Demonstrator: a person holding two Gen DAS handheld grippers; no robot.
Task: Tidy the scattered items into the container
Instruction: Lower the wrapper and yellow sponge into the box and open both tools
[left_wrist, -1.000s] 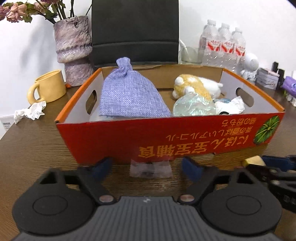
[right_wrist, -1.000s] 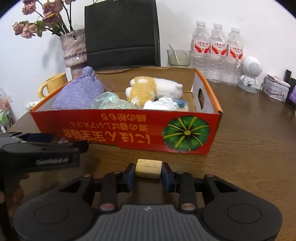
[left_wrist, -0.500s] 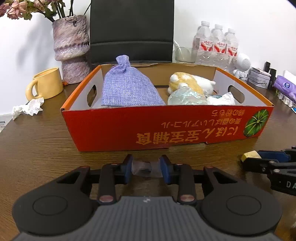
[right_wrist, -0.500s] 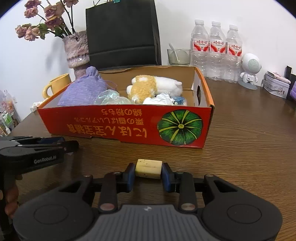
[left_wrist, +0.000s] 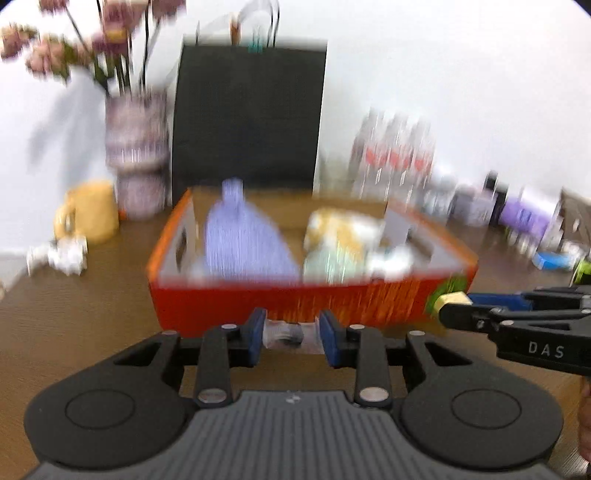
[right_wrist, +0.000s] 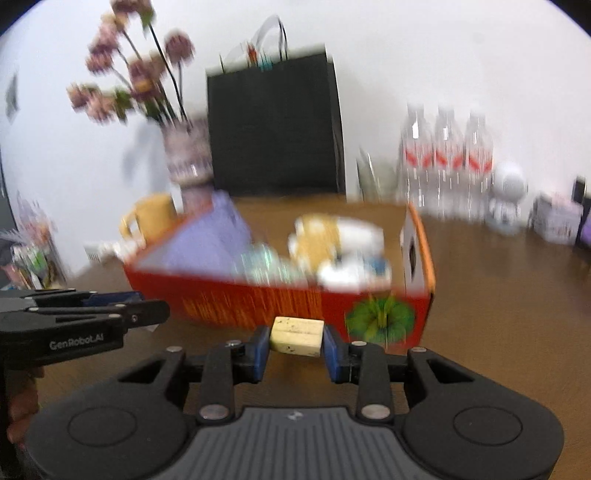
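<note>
Before the box (left_wrist: 295, 302), both claws have lifted their items.

Box (right_wrist: 258, 306) on the table (right_wrist: 498, 295): pouch (right_wrist: 214, 240) inside at left, plush toy (right_wrist: 332, 236) inside at right, bag (right_wrist: 273, 129) behind, bottles (right_wrist: 447, 162) behind-right, mug (right_wrist: 151, 218) behind-left.

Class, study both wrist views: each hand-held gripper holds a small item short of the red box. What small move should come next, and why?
Probably carry both forward over the red box rim. The left hand-held gripper grips a clear packet, the right hand-held gripper a cork block, both short of its near wall.
</note>
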